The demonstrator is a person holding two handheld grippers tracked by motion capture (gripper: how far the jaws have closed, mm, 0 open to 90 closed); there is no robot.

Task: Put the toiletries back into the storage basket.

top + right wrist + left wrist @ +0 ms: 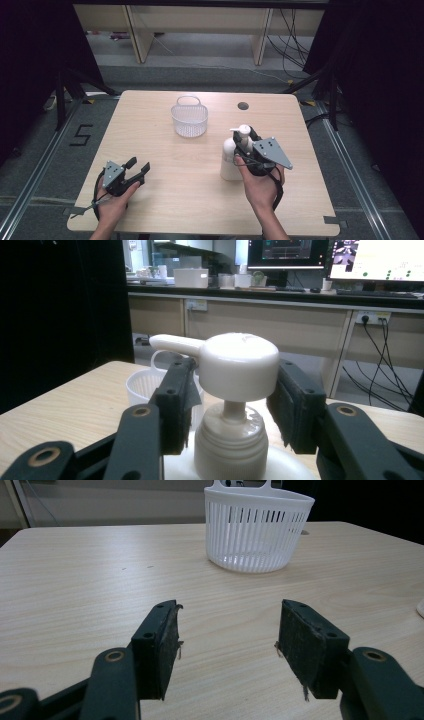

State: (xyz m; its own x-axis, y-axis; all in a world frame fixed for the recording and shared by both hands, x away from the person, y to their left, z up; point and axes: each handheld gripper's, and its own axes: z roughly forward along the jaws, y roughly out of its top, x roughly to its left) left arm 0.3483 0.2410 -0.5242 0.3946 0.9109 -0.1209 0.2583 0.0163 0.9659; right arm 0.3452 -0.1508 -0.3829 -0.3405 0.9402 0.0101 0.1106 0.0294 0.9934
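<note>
Setting: a pale wooden surface [165, 165] with rounded corners and a small round hole [243, 106] near its far edge, standing on grey floor between dark curtains; desks and trailing cables lie beyond, and the right gripper view shows a counter with lit monitors [330, 252] in the background.

Item 1, right gripper [250, 142]: fingers [175, 400] set at a middling width, one on each side of the pump head of a white pump bottle [232, 155]. The left finger sits against or just beside the head under its spout; a narrow gap shows between the right finger and the head. No firm clamp is visible. A grey three-cornered plate rides on top; a hand [260, 187] holds the gripper from the near edge.

Item 2, white pump bottle: upright on the surface, right of centre, spout pointing left in the high view, toward the basket's side.

Item 3, left gripper [139, 167]: fingers [160, 645] spread wide, nothing between them but bare wood. It rests low at the near left of the surface, held by the other hand [112, 205], and points toward the basket.

Item 4, white slatted basket [189, 119]: upright with a loop handle at its far rim, standing at the middle of the far half, well apart from both grippers and near the bottle's far left.
</note>
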